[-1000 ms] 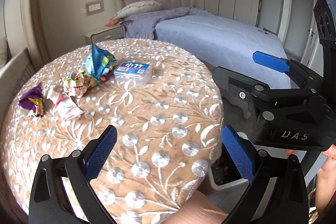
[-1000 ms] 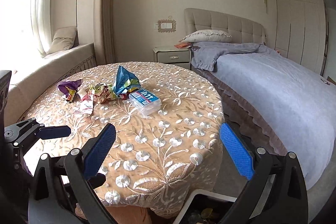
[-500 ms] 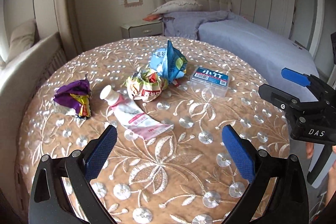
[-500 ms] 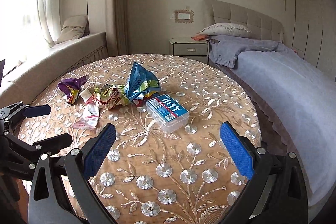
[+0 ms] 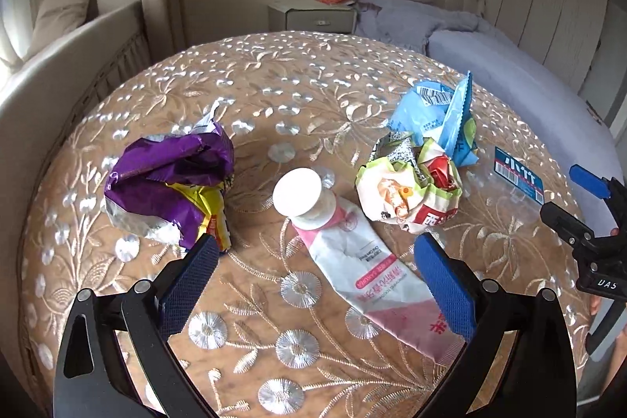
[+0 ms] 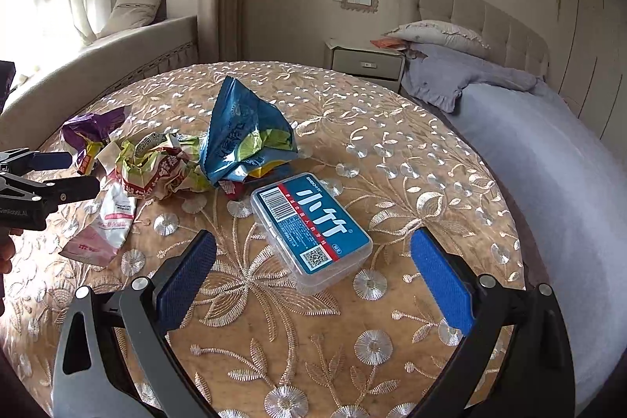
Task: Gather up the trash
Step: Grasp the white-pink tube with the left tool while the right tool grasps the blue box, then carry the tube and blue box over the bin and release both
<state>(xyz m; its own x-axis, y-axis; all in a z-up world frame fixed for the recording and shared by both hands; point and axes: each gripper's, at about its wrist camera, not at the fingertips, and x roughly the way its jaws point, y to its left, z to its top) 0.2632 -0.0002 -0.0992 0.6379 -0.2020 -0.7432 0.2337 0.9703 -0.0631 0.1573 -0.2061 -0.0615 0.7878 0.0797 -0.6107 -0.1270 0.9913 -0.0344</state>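
Both claws have closed in on the surface, my left claw (image 5: pixel 313 261) gaping empty over the flattened tube (image 5: pixel 364 261), my right claw (image 6: pixel 313 261) spread over the plastic box (image 6: pixel 309 230), which I fear could slip off the pads.

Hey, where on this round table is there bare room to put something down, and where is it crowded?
Bare cloth: the far side of the table behind the blue snack bag, and the bed-side stretch right of the clear plastic box. Crowded: the purple wrapper, pink tube and crumpled wrapper cluster.
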